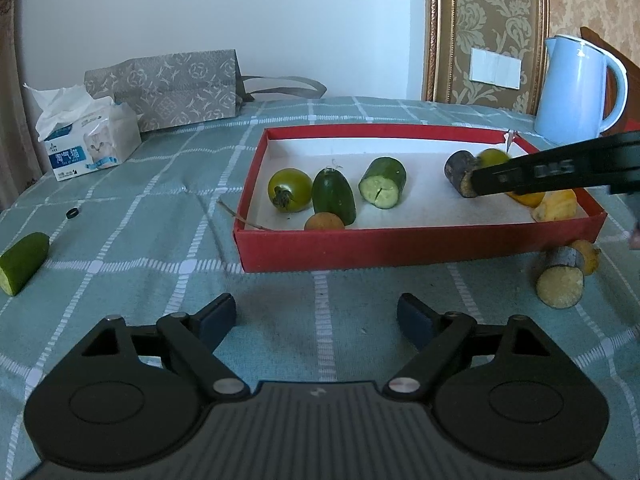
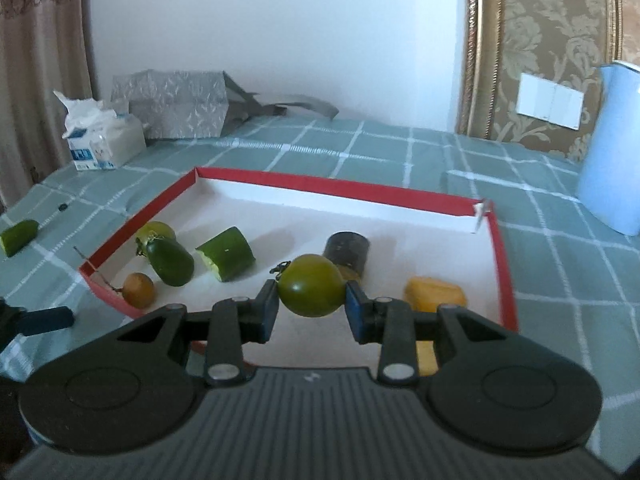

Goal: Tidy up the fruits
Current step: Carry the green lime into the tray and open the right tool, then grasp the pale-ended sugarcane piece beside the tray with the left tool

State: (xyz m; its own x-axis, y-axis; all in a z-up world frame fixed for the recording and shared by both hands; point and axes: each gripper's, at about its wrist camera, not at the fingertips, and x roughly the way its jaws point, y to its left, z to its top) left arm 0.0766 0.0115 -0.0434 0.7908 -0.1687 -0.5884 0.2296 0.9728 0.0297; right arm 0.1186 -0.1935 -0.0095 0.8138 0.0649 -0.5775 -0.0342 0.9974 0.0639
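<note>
My right tongs (image 2: 312, 307) clench a round green tomato (image 2: 311, 285) over the shallow red cardboard box (image 2: 505, 264) — several pieces lie ahead inside. Left tongs (image 1: 316, 314) hang released; one cut green cucumber chunk (image 1: 23, 262) waits far left — a yellow-fleshed cut stub (image 1: 561, 282) right.

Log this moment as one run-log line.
left gripper: open, above cloth | right gripper: shut on green tomato, over red box | cucumber piece: outside box

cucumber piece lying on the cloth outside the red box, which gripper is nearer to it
Left. The left gripper hangs open over the cloth, with the cucumber piece off to its left. The right gripper is over the red box, shut on a green tomato.
</note>
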